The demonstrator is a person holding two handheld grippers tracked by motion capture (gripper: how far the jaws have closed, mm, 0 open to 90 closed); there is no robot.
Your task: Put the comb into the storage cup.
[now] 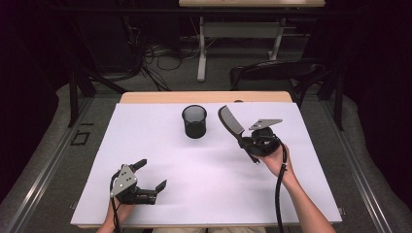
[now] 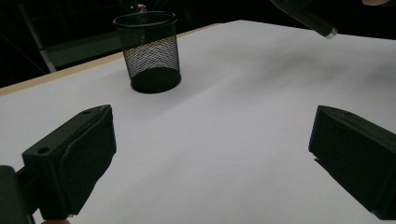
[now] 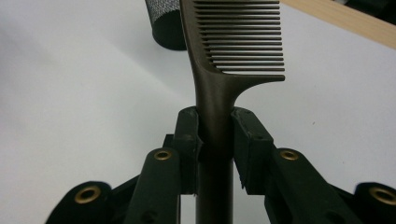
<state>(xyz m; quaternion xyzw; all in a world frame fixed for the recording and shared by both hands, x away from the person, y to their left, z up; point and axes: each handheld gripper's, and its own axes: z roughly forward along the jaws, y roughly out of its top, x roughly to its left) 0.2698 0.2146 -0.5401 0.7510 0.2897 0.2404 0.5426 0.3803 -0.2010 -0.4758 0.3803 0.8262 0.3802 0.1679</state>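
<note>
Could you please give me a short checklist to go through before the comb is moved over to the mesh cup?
1. Right claw shut on the comb handle: ok.
2. Comb lifted off the white table: ok.
3. Mesh cup upright, mouth open: ok.
4. Path from comb to cup free of other things: ok.
5. Left claw open, holding nothing and well away from the cup: ok.
6. Cup empty inside: cannot tell.

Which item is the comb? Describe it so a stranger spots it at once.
On the white table, look right of the black mesh cup. The right gripper clamps the dark comb by its handle; its row of fine teeth sets it apart.
</note>
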